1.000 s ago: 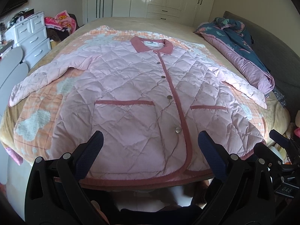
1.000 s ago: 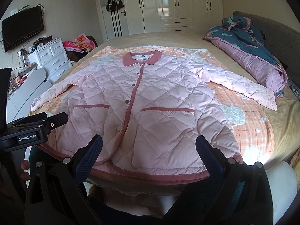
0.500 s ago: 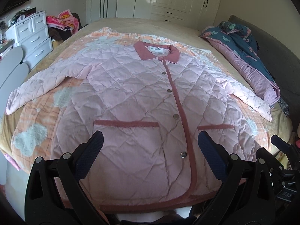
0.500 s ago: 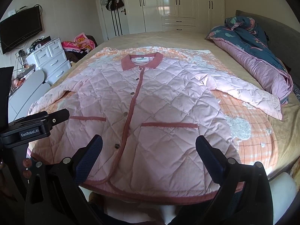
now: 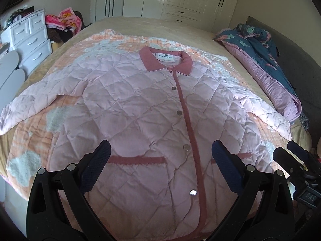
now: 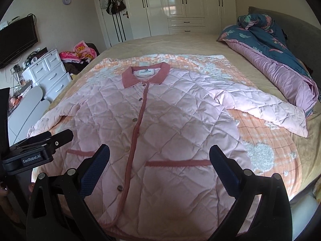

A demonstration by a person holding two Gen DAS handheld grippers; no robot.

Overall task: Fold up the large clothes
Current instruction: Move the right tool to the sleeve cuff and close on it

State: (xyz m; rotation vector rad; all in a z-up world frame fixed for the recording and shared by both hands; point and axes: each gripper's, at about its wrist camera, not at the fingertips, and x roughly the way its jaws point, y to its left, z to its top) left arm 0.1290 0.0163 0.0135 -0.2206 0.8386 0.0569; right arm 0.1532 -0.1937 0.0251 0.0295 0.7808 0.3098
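A pink quilted jacket [image 5: 140, 108] with a dark pink collar, placket and pocket trims lies flat, front up and buttoned, on the bed, sleeves spread to both sides. It also shows in the right wrist view [image 6: 170, 124]. My left gripper [image 5: 160, 156] is open and empty above the jacket's lower half, over the left pocket. My right gripper [image 6: 159, 160] is open and empty above the lower half, over the right pocket. The left gripper's body [image 6: 38, 150] shows at the left of the right wrist view.
The jacket rests on an orange and white blanket [image 5: 60, 116] on a beige bed [image 6: 160, 44]. A rumpled blue and purple duvet [image 6: 280, 60] lies along the right side. White drawers [image 5: 30, 38] stand left of the bed, wardrobes [image 6: 180, 6] behind.
Both grippers have moved forward over the jacket, from its hem to above the pockets. Both stay open. The jacket has not moved.
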